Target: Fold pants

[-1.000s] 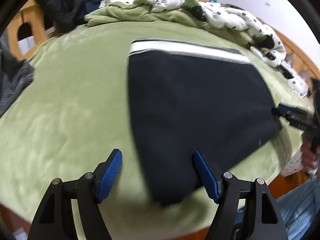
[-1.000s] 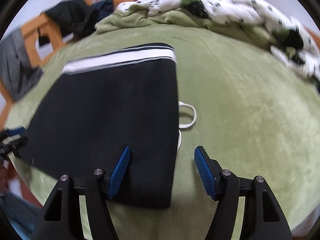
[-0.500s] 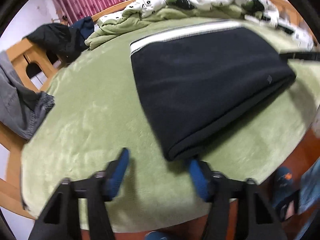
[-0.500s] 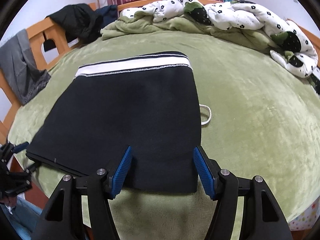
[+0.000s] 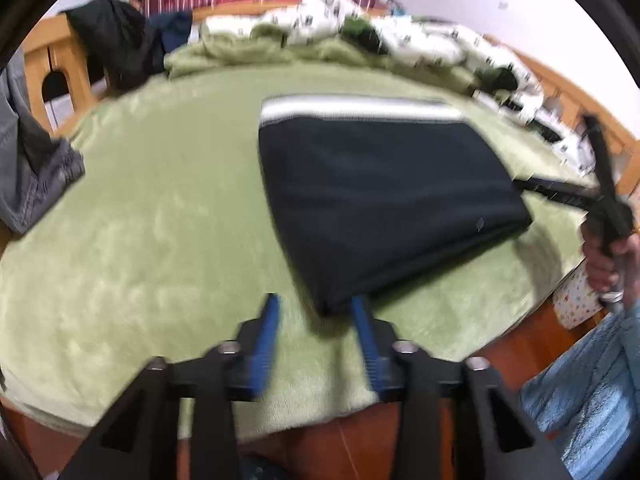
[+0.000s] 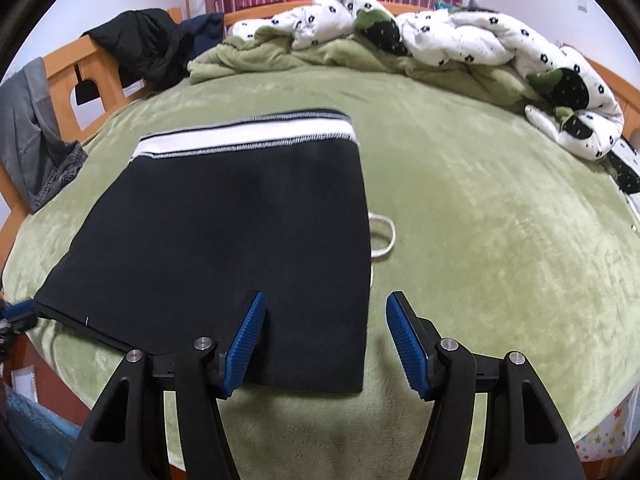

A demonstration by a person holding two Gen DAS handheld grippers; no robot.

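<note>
L claw (image 5: 316, 330) narrowed; R claw (image 6: 325, 334) widened, retreated.

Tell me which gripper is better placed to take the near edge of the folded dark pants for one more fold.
Right, probably. The right gripper is open and straddles the near right corner of the folded dark pants. The left gripper is open too, but only reaches the pants' near left corner tip, and its view is blurred.

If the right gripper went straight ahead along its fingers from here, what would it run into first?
Most likely the folded black pants: the open right gripper straddles their near right corner, its left finger over the cloth and its right finger over the green blanket. Height above the cloth is unclear.
</note>
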